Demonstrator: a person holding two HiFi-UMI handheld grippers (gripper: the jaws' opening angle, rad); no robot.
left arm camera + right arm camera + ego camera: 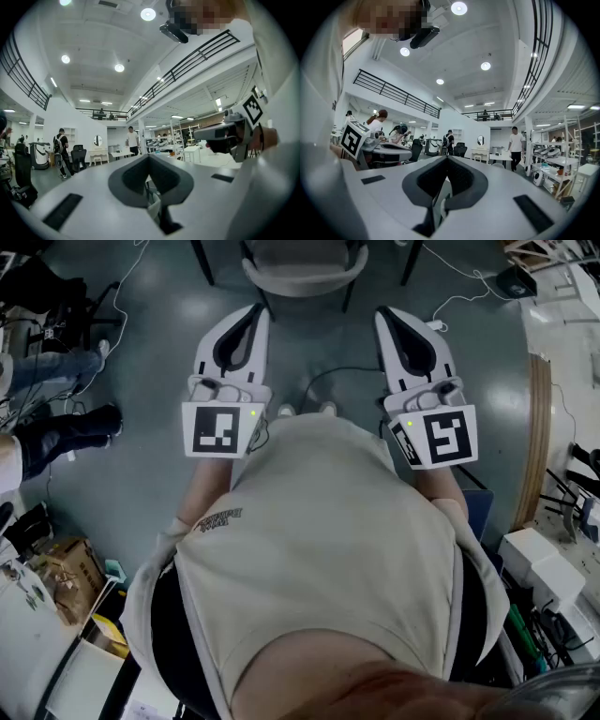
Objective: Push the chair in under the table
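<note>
A pale grey chair (pixel 302 268) with a curved back and dark legs stands at the top middle of the head view, just beyond both grippers. My left gripper (pixel 255 313) and right gripper (pixel 384 315) are held level side by side, pointing toward the chair and short of it. Both are shut with nothing between the jaws, as the left gripper view (pixel 150 157) and the right gripper view (pixel 447 158) show. No table top shows in the head view. Each gripper view also catches the other gripper at its edge.
Dark cables (pixel 328 376) run over the grey floor. Someone's shoes (pixel 66 432) stand at the left, and boxes (pixel 66 573) lie lower left. A curved wooden edge (pixel 539 427) and cluttered benches line the right. People (pixel 515 145) stand far off in the hall.
</note>
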